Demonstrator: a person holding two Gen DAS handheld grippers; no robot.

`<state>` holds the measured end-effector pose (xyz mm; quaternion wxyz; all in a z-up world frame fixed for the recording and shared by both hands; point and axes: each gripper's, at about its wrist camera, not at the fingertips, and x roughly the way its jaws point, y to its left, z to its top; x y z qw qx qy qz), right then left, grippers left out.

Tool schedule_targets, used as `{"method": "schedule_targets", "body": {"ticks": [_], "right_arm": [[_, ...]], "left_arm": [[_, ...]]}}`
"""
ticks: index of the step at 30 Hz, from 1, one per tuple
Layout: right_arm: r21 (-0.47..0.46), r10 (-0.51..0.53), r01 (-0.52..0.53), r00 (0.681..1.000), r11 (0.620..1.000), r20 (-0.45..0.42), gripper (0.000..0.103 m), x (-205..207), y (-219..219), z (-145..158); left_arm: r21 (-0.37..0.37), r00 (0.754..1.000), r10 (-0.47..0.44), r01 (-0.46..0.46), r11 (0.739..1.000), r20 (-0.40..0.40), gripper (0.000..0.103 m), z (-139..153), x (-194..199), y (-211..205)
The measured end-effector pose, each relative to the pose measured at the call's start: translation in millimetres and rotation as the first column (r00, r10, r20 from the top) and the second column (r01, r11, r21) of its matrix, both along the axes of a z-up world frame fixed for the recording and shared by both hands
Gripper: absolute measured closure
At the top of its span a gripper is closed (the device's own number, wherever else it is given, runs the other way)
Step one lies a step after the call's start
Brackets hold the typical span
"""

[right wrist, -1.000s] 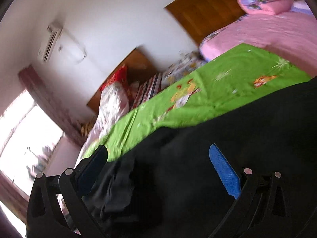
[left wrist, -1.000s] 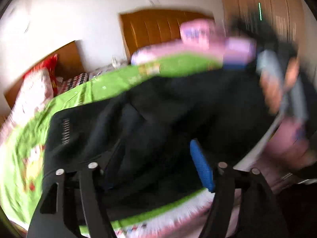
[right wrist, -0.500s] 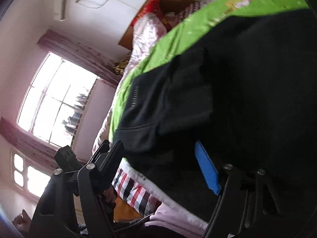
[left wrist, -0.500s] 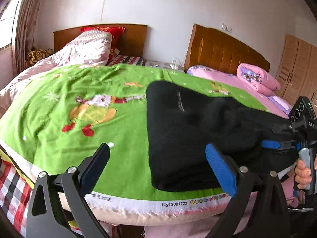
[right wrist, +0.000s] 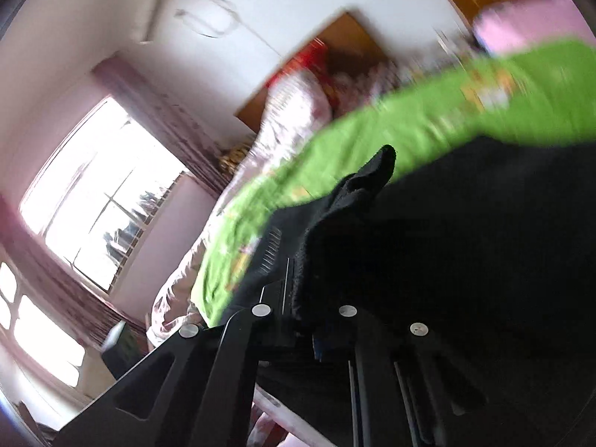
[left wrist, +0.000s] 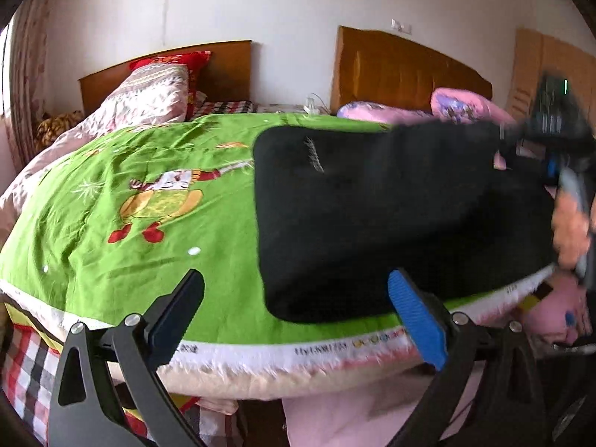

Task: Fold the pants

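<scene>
While the left gripper [left wrist: 294,313] hangs off the near edge of the bed with its jaws wide apart and nothing between them, it reads as freed up, waiting for a new hold. Just beyond it the green bedspread [left wrist: 149,201] gives a flat, broad surface, which is likely why the work is done here. To the right of the cartoon print lie the black pants [left wrist: 391,223], already doubled into a thick slab near the bed's front edge, their left end rounded and neat. Further right, a blurred hand [left wrist: 570,231] carries the right gripper [left wrist: 551,164] at the far end of the cloth; its jaws cannot be read from this side.

From the right wrist view that gap is filled: the right gripper [right wrist: 305,320] has its jaws together, clamped on a bunched fold of the pants [right wrist: 465,242], a peak of fabric standing up just ahead of them. I judge this hold is meant to lift that end over for another fold. That view shows the window [right wrist: 100,201], which the left one does not, but loses the pants' outline.
</scene>
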<state>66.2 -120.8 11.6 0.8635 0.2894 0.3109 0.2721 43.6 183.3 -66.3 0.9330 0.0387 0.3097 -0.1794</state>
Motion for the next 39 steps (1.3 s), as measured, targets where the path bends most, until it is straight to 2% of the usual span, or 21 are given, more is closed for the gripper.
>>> {"method": "schedule_targets", "body": {"ticks": [4,10,13,15,17,19,20,24,26,29,31,32,34,39], "right_arm": [[-0.019,0.02,-0.019,0.998,1.0,0.056,0.093,9,8,26],[-0.061,0.047,-0.041,0.993,0.997,0.11,0.093,7,14,48],[-0.06,0.043,-0.036,0.993,0.998,0.111,0.093,4,15,49],[-0.053,0.032,-0.027,0.994,0.998,0.102,0.093,3,11,44],[-0.049,0.029,-0.024,0.995,0.999,0.097,0.093,2,9,42],[-0.057,0.03,-0.025,0.995,0.998,0.097,0.093,2,8,42],[-0.058,0.03,-0.024,0.994,0.998,0.102,0.093,2,8,44],[-0.049,0.014,-0.007,0.987,0.999,0.159,0.094,-19,0,54],[-0.041,-0.02,0.025,0.991,0.999,0.134,0.094,-30,-10,38],[-0.022,-0.09,0.089,0.996,0.996,-0.028,0.094,-37,-35,-24],[-0.025,-0.112,0.109,0.981,0.994,-0.161,0.094,-39,-43,-75],[-0.006,-0.104,0.104,0.976,0.995,-0.191,0.094,-42,-44,-89],[-0.012,-0.107,0.107,0.98,0.994,-0.17,0.095,-45,-42,-90],[-0.028,-0.12,0.118,0.99,0.993,-0.067,0.095,-55,-42,-51]], "left_arm": [[0.03,1.0,0.021,-0.02,0.999,-0.01,0.004,-3,8,-7],[0.084,0.995,0.063,-0.056,0.995,-0.083,0.004,-14,30,-6],[0.083,0.994,0.06,-0.053,0.995,-0.09,0.004,-12,25,0],[0.11,0.99,0.107,-0.097,0.989,-0.089,0.003,-13,27,6],[0.065,0.985,0.135,-0.129,0.99,-0.103,0.002,-13,33,17],[-0.034,0.98,0.159,-0.164,0.986,-0.116,0.002,-8,40,30],[-0.053,0.979,0.17,-0.177,0.983,-0.11,0.002,-5,43,31],[0.002,0.969,0.222,-0.223,0.975,-0.105,0.001,-7,49,23],[-0.03,0.963,0.24,-0.245,0.969,-0.119,0.001,-10,47,29],[-0.056,0.962,0.237,-0.246,0.968,-0.137,0.001,-14,43,36],[-0.046,0.963,0.23,-0.238,0.97,-0.139,0.001,-16,42,35],[-0.04,0.963,0.23,-0.238,0.97,-0.138,0.001,-17,42,34],[-0.03,0.962,0.237,-0.244,0.969,-0.136,0.001,-16,40,31],[-0.01,0.962,0.24,-0.244,0.97,-0.13,0.001,-14,40,28]]}}
